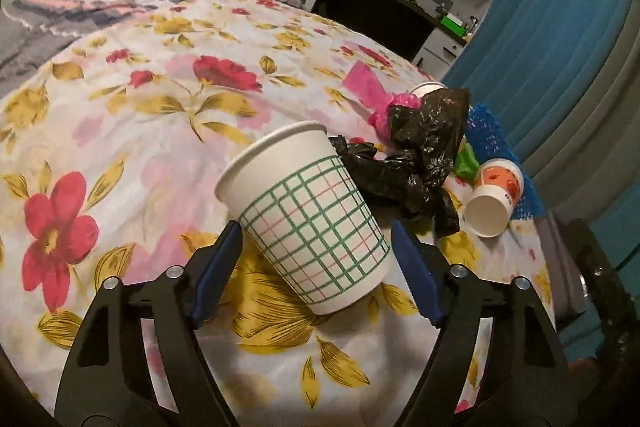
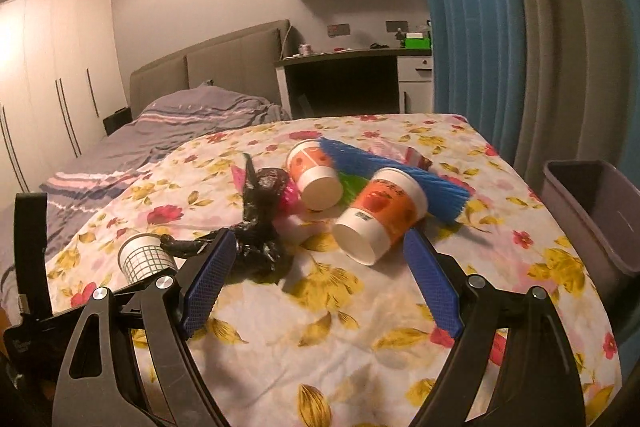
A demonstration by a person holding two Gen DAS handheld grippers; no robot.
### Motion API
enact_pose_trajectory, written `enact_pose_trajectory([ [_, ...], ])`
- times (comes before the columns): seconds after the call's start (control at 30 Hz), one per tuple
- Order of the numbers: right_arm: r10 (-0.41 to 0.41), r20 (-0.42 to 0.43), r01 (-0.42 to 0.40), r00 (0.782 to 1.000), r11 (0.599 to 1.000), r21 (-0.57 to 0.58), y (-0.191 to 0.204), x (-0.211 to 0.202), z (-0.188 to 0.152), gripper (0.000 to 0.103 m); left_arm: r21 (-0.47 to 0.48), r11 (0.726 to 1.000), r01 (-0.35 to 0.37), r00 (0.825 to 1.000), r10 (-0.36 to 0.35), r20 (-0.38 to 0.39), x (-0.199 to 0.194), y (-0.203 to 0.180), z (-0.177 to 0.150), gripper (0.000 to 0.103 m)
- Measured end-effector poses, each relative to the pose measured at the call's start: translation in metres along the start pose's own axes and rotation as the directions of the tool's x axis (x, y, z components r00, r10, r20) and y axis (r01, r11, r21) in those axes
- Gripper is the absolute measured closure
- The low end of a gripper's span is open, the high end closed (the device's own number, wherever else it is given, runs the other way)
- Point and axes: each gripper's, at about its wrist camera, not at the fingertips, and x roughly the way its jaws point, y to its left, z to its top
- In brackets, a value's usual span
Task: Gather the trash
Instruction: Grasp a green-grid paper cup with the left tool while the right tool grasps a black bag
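Note:
A white paper cup with a green grid (image 1: 316,227) stands tilted on the floral bedspread (image 1: 160,131), between the fingers of my left gripper (image 1: 316,231). The left pad touches its side near the rim; a narrow gap shows at the right pad. The same cup (image 2: 146,259) appears at the left in the right wrist view. My right gripper (image 2: 320,239) hangs open and empty over the bedspread (image 2: 320,327). Just beyond its fingertips lie a crumpled black bag (image 2: 260,227) and an orange paper cup on its side (image 2: 380,215).
A second orange cup (image 2: 316,175), pink plastic (image 2: 288,195), a green scrap (image 2: 352,183) and blue mesh (image 2: 400,171) lie behind. A grey bin (image 2: 592,211) stands by the bed's right edge, next to a blue curtain (image 2: 480,27). A grey blanket (image 2: 160,131) covers the far end.

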Motion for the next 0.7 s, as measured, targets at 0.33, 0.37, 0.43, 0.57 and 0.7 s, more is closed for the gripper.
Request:
enact_pose_trajectory([
  [0.33, 0.037, -0.084, -0.038, 0.996, 0.999, -0.008, 0.018, 0.036, 0.000, 0.025, -0.004, 0.998, 0.069, 0.997, -0.069, 0.026, -0.009, 0.013, 0.007, 0.046],
  [0.37, 0.040, -0.094, -0.040, 0.995, 0.999, -0.007, 0.019, 0.039, 0.000, 0.025, -0.005, 0.998, 0.068, 0.997, -0.068, 0.033, -0.010, 0.016, 0.009, 0.046],
  [0.43, 0.046, -0.118, -0.047, 0.992, 0.999, -0.007, 0.023, 0.048, -0.001, 0.027, -0.009, 0.998, 0.055, 0.997, -0.054, 0.054, -0.015, 0.021, 0.013, 0.046],
  [0.57, 0.050, -0.150, -0.053, 0.987, 0.999, -0.013, 0.030, 0.063, -0.002, 0.028, 0.005, 1.000, 0.022, 0.995, -0.022, 0.096, -0.024, 0.027, 0.021, 0.046],
  [0.7, 0.041, -0.169, -0.046, 0.985, 0.999, -0.029, 0.038, 0.078, 0.001, 0.031, 0.024, 1.000, -0.004, 0.991, 0.001, 0.134, -0.029, 0.029, 0.031, 0.046],
])
